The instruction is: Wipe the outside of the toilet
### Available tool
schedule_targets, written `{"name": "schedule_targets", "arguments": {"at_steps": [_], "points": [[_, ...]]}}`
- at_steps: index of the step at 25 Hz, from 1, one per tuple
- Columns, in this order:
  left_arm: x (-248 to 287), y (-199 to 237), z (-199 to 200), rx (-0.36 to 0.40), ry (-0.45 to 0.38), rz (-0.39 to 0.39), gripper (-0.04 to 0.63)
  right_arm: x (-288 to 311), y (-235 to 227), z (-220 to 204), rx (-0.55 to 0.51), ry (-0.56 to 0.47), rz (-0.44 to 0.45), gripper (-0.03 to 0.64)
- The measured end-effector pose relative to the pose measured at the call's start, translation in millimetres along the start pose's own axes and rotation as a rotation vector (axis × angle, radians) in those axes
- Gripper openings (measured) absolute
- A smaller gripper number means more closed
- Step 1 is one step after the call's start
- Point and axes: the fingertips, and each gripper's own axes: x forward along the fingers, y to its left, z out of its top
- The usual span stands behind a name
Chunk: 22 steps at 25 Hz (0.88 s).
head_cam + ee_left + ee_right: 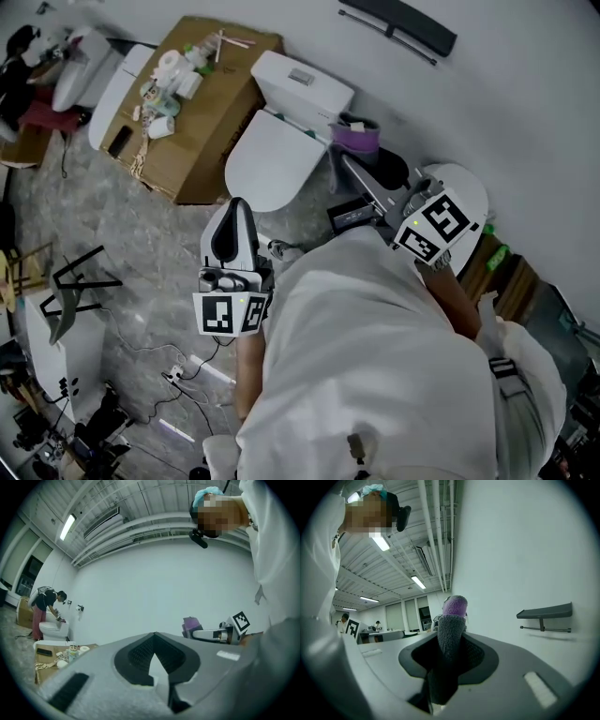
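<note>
Jaws of the left gripper (238, 208) are nearest, closed tip to tip with nothing between them. Its own view looks up at the wall, so it is raised and aimed above the bowl. It hangs just off the near-left of the bowl's front end.

Farther and to the right, the right gripper (352, 167) has its jaws clamped on a grey and purple cloth (358, 141). The cloth stands out past the tips along the line of the jaws. In the right gripper view the cloth (453, 609) fills the gap between the pads and points at the bare wall, with none of the toilet in sight.

The toilet (267, 164) lies to the left of that cloth, lid down. Its long axis runs from the rounded front, near, to the tank (302, 82) against the far wall. The cloth sits just beside the toilet's right flank, about where the bowl meets the tank; whether it touches cannot be told.

The right hand carries the cloth and is nearer that flank, so the coming stroke looks to be its work: a swing left to press the cloth on the side, then a run along the axis. A cardboard box (202, 112) stands close on the toilet's left, crowding that side.
</note>
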Motion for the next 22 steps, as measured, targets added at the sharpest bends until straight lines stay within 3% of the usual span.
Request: {"name": "schedule_targets", "arguments": {"at_steps": [13, 18, 22], "points": [[-17.0, -24.9, -1.4, 0.033, 0.005, 0.142, 0.005, -7.5, 2.1, -18.4, 0.03, 0.03, 0.15, 0.11], [-25.2, -35.2, 4.4, 0.055, 0.006, 0.154, 0.005, -15.1, 7.9, -21.1, 0.009, 0.032, 0.184, 0.11], [-22.8, -40.5, 4.1, 0.038, 0.013, 0.122, 0.005, -24.1, 24.1, -9.3, -0.057, 0.004, 0.232, 0.11]]}}
